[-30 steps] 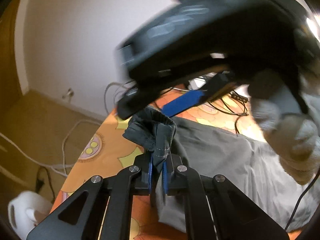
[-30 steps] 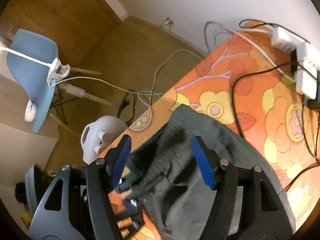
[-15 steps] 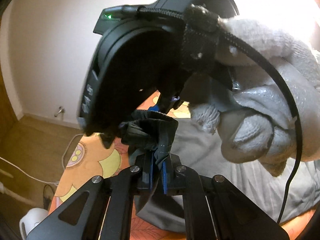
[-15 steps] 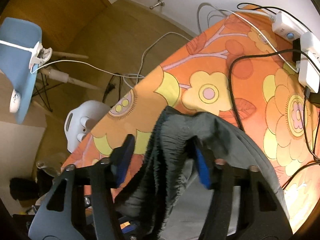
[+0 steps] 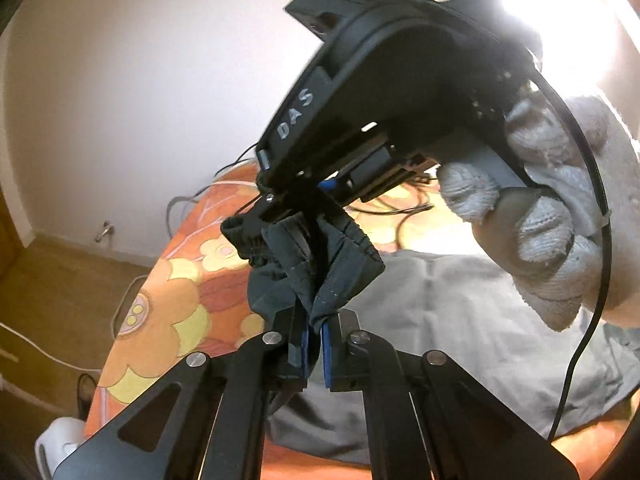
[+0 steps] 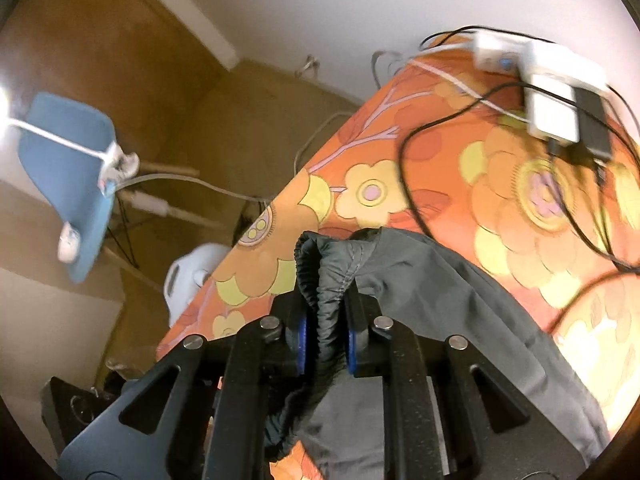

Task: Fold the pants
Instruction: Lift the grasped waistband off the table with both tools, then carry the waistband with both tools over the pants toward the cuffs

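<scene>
While the left gripper (image 5: 314, 344) pinches the waistband of the pants (image 5: 440, 320), lifted off the flowered cloth (image 5: 176, 300), that thin bite could slip.

From the right wrist, the right gripper (image 6: 326, 344), jaws just closing, clamps bunched waistband above the cloth's edge; an uneven hold may skew the fold.

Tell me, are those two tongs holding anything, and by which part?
Both hold the grey pants by the gathered elastic waistband. The left tongs pinch a bunched fold of it; the right tongs, which have just been closing, clamp another stretch of it.
</scene>
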